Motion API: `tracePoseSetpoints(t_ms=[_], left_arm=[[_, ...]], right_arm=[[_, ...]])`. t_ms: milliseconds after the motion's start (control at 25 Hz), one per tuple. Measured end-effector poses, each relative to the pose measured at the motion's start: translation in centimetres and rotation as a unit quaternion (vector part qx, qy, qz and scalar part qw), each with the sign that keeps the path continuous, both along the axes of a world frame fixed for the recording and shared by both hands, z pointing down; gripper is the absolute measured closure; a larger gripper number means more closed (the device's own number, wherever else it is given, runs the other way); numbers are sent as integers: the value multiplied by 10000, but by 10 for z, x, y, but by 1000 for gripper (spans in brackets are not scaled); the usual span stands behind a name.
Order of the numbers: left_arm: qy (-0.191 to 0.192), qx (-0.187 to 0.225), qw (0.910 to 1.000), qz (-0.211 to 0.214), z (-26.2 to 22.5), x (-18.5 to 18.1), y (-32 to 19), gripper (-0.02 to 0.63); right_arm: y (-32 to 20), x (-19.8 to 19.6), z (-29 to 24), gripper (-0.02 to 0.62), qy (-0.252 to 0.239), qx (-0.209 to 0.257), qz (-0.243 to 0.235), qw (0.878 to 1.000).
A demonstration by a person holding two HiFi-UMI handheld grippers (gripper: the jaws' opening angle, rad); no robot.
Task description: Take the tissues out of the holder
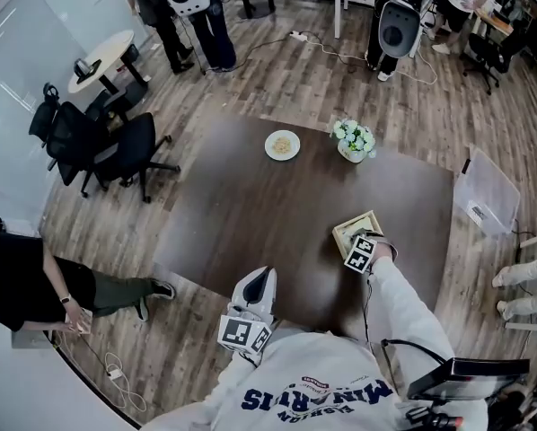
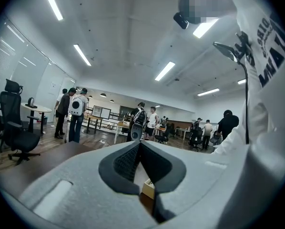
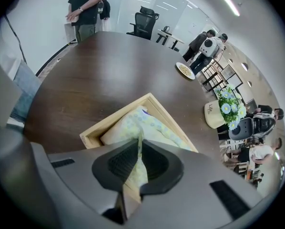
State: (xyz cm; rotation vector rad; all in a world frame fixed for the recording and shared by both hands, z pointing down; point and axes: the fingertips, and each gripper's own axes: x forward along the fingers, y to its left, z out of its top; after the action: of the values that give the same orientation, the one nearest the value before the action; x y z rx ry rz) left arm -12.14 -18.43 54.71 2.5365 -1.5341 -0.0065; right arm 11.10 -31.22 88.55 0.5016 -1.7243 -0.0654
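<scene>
Pale-green floral tissues (image 3: 129, 123), light-wood holder (image 3: 115, 114)

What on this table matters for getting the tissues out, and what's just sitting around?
Job: tissue pack, wooden holder, right tool shut on the pack.
Lying about: plate, flower pot, left tool, shut and idle.

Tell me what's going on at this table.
A person is working with a gripper in each hand. The right gripper points down into the wooden tissue holder on the dark table, its fingers closed on a fold of the floral tissue pack, which hasn't left the holder. The left gripper is shut, empty and held level.
</scene>
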Motion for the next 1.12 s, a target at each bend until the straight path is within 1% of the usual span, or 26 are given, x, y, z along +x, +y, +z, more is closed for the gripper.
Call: tracePoseSetpoints(t_ms=[280, 520, 720, 960, 1120], left_arm=[[-2, 33, 10000, 13, -3, 0, 1, 604], [-12, -6, 10000, 52, 1, 1, 1, 604], [89, 3, 9999, 79, -2, 1, -2, 604], [30, 38, 9998, 218, 0, 8, -4, 604], [37, 68, 9995, 297, 0, 12, -6, 604]], right_arm=[[2, 1, -3, 568, 45, 134, -34, 9999], [0, 5, -14, 583, 53, 515, -32, 9987], [-3, 4, -36, 584, -17, 846, -85, 9964], [-5, 8, -54, 586, -63, 1082, -94, 9941], [-8, 7, -76, 586, -114, 1323, -99, 9911]])
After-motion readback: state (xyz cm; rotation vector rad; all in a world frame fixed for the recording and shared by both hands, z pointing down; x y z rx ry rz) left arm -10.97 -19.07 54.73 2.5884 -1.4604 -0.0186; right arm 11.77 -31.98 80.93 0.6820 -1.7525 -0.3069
